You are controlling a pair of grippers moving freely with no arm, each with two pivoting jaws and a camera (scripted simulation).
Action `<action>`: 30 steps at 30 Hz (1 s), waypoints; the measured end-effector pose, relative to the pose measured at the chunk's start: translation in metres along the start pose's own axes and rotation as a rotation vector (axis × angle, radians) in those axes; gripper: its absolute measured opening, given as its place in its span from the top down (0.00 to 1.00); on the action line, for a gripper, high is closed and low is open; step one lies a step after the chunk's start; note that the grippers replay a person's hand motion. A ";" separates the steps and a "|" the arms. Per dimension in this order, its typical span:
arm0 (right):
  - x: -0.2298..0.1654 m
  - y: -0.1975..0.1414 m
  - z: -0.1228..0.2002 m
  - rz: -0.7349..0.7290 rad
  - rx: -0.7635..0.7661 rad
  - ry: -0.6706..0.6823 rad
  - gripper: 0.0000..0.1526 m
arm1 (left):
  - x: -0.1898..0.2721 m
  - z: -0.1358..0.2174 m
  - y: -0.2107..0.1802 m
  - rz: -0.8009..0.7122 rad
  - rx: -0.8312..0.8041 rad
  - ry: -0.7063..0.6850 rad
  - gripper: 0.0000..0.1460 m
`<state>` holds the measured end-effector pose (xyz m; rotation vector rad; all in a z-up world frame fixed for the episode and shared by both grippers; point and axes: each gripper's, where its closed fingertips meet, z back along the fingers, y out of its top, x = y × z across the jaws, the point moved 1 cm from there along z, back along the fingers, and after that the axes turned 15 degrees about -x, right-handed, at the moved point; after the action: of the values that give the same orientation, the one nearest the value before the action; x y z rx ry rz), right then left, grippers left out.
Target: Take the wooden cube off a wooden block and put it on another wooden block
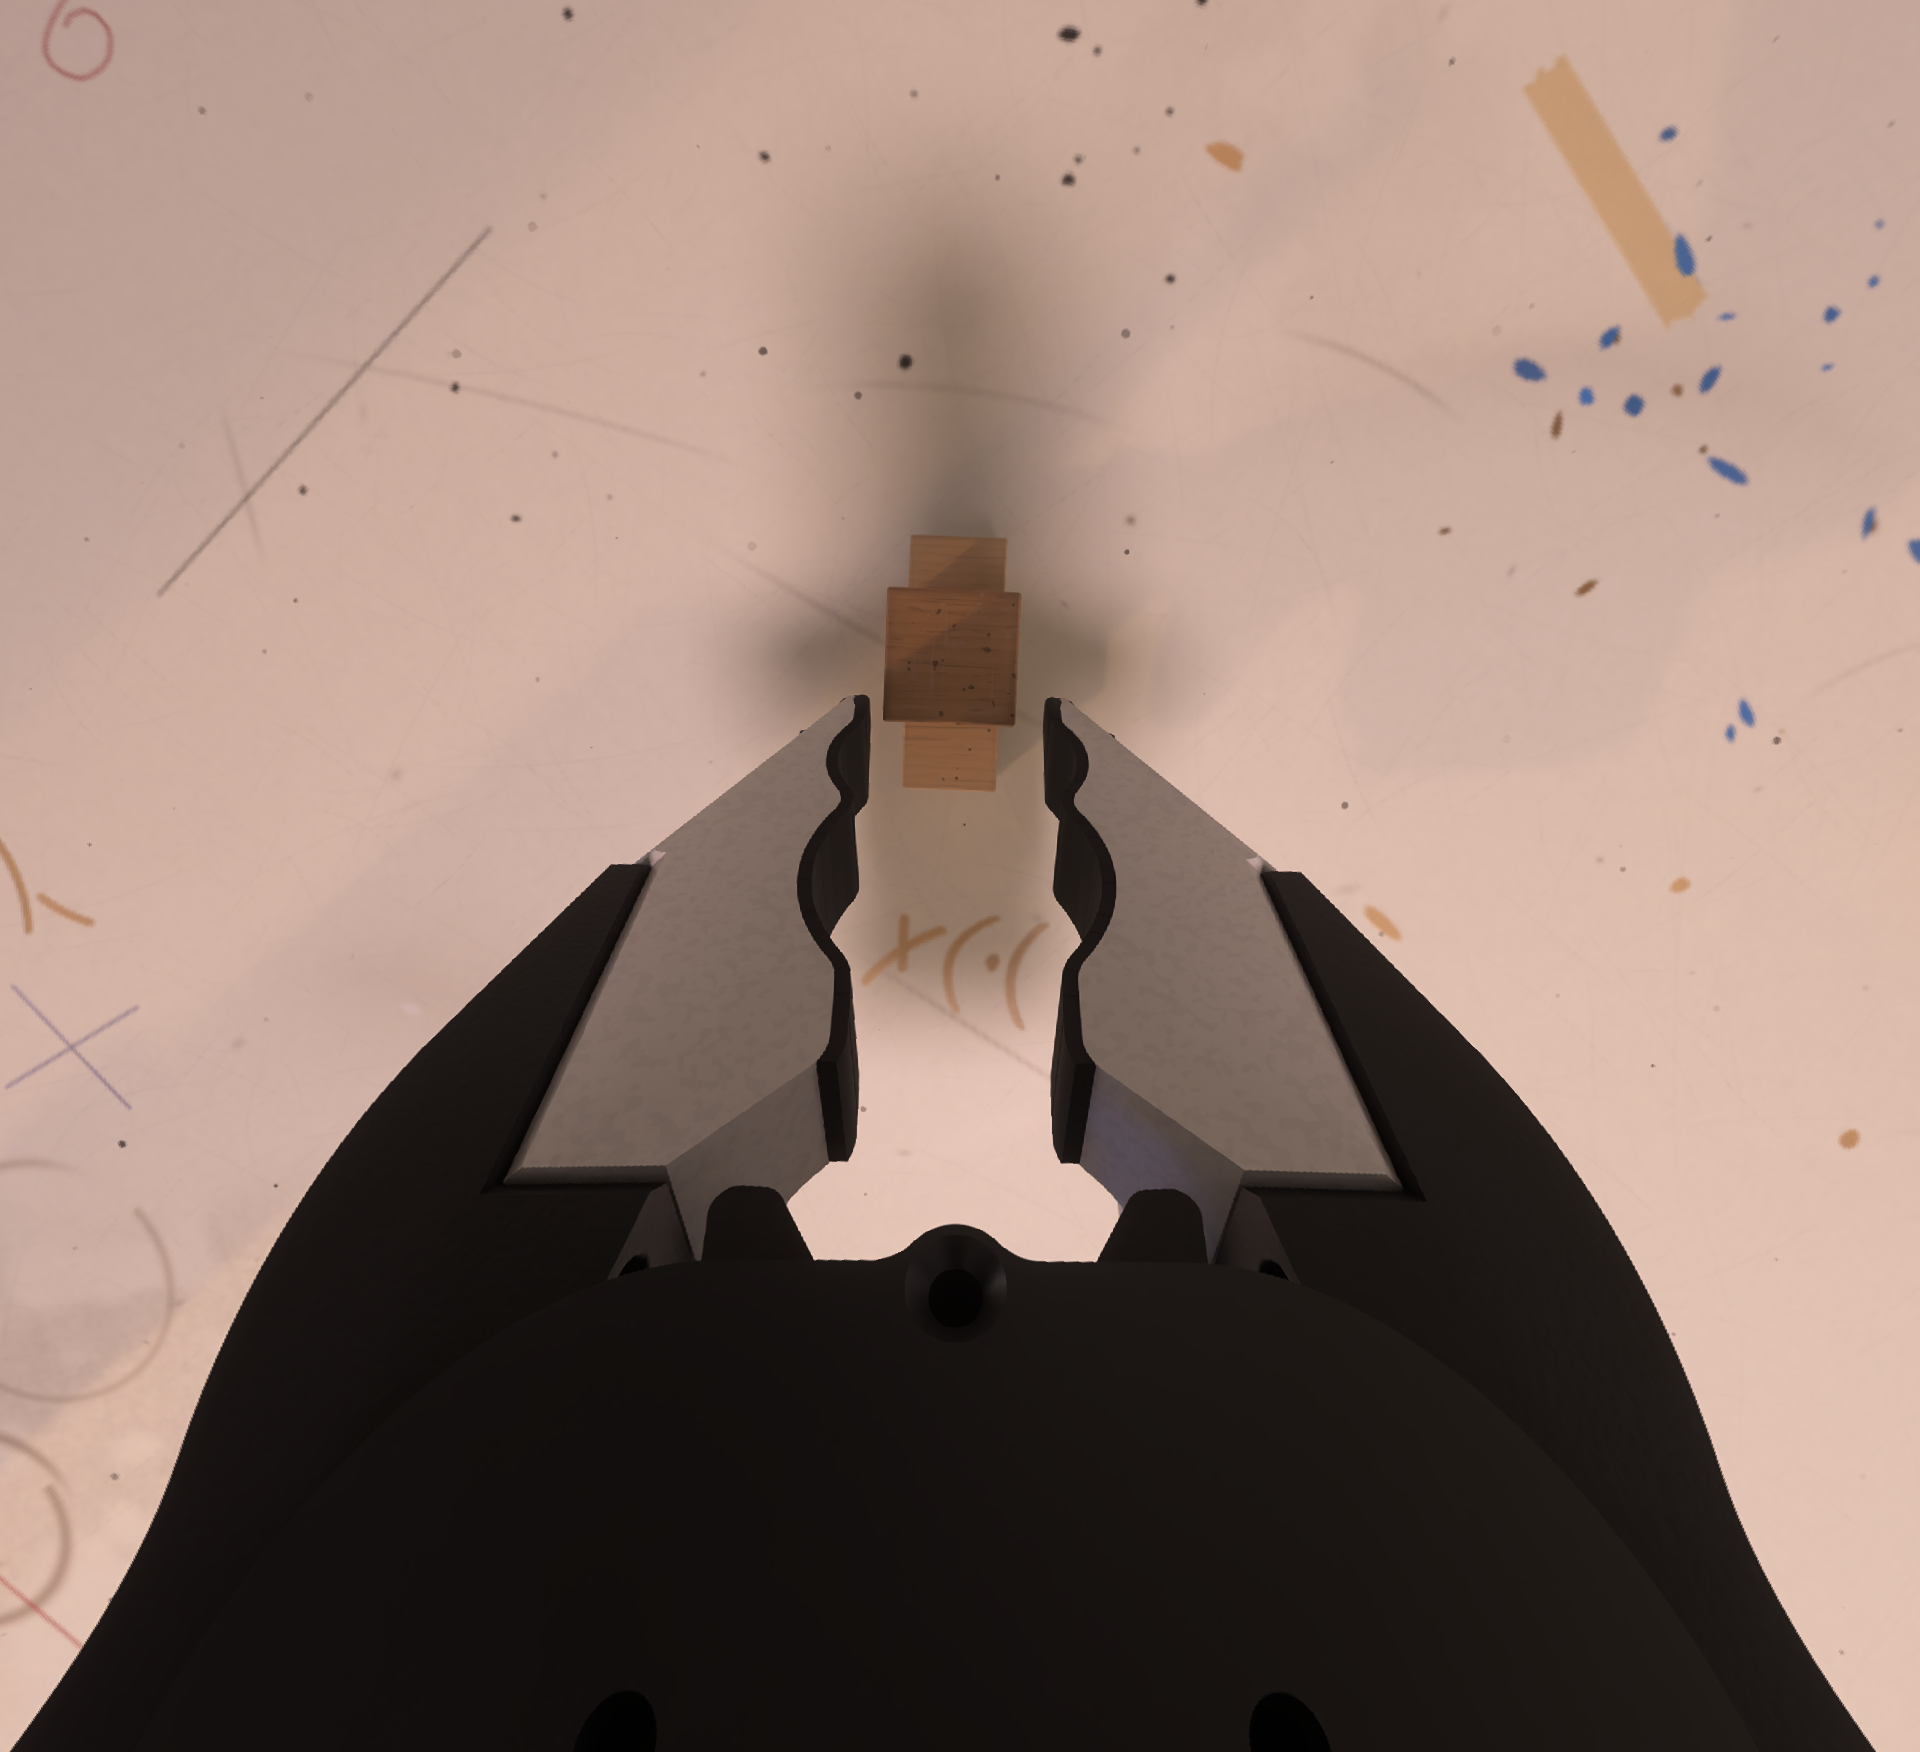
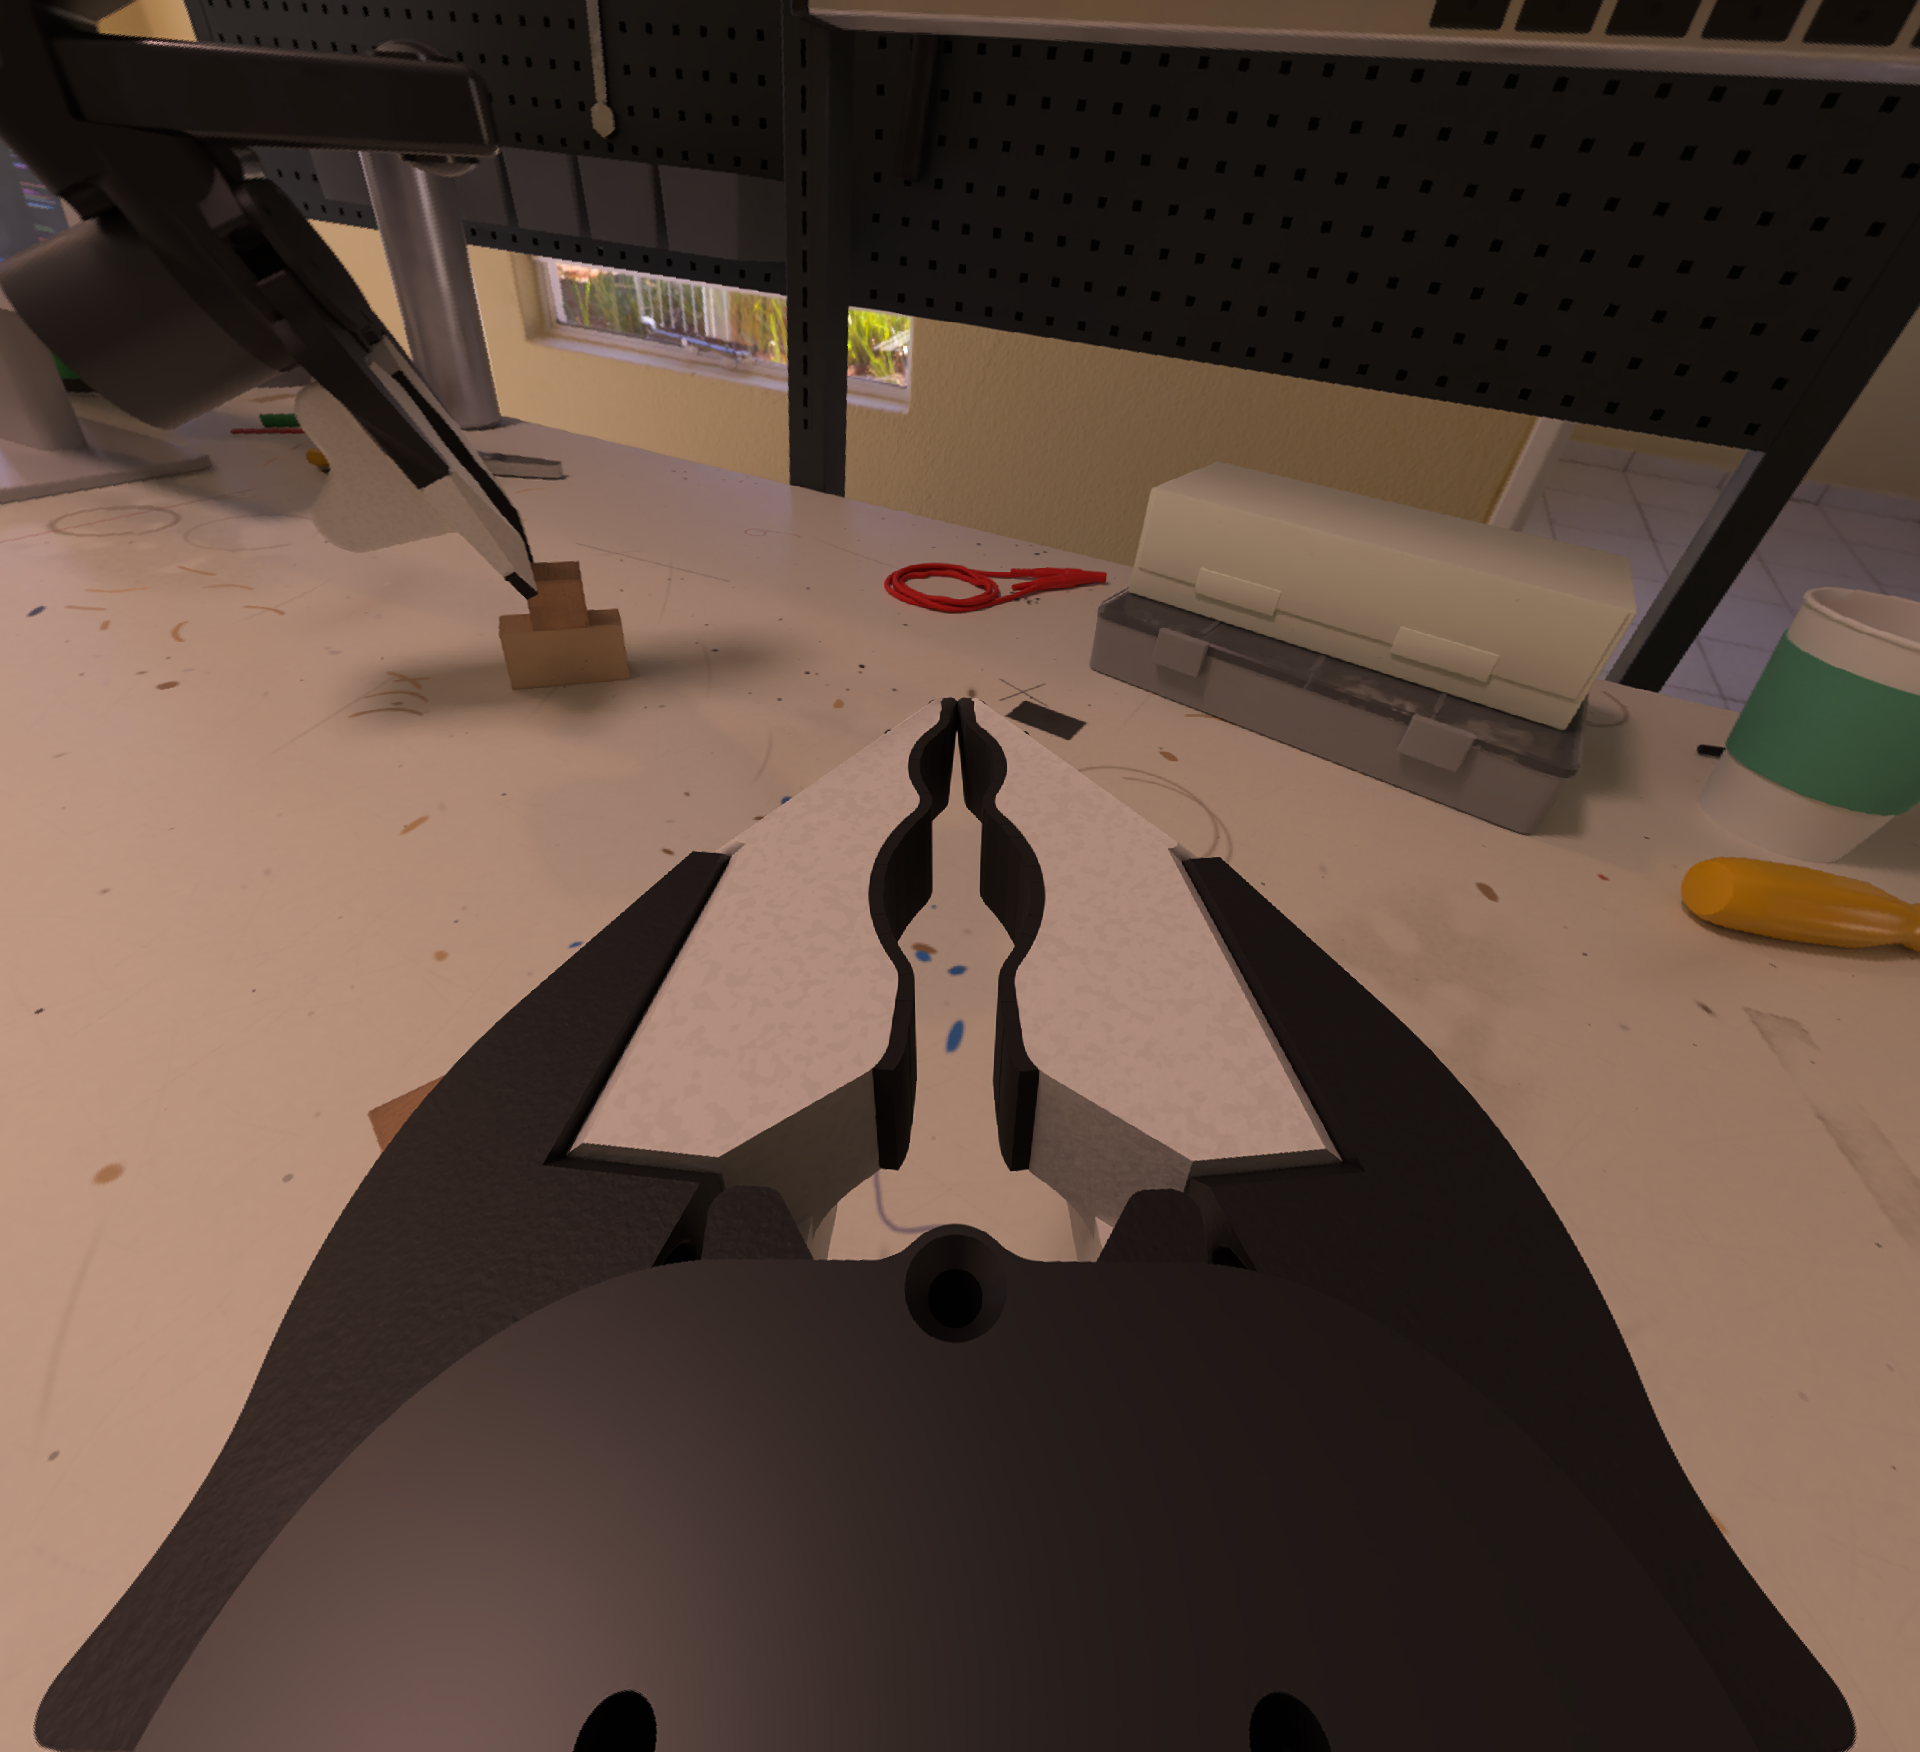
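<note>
The left gripper hangs over the wooden cube, fingers spread wider than the cube and their tips level with its near edge, seemingly lined up to close on its two side faces. The cube sits centred on a wooden block whose ends show beyond it at twelve and six o'clock; the paint-flecked table lies beneath. From the right wrist view, the stack stands at about ten o'clock, the cube on its block, with the left gripper slanting down and one fingertip against the cube's upper corner. The right gripper waits low over the table, fingers pressed together and empty, apparently kept clear. No second block is identifiable in either view.
</note>
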<state>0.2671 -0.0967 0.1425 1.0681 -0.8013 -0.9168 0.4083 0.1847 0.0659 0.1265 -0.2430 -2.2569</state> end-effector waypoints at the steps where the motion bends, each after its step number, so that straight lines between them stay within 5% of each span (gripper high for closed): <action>1: -0.001 -0.001 0.000 0.003 -0.003 0.004 1.00 | 0.000 -0.002 0.000 -0.004 -0.012 0.002 0.77; 14: -0.011 -0.007 -0.005 0.032 -0.037 0.055 1.00 | -0.005 -0.011 0.008 -0.113 0.028 0.139 0.81; 21: -0.010 -0.007 -0.005 0.033 -0.036 0.055 1.00 | -0.001 0.056 0.020 -0.136 0.246 0.219 0.81; 26: -0.008 -0.001 0.000 0.074 -0.018 0.048 1.00 | 0.072 0.121 0.022 -0.390 0.475 0.071 0.81; 30: -0.002 0.006 0.007 0.103 0.007 0.018 1.00 | 0.147 0.126 0.007 -0.704 0.462 -0.070 0.81</action>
<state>0.2615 -0.0963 0.1496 1.0308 -0.8375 -0.8162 0.2975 0.0843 0.1888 0.4324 -0.8689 -2.8582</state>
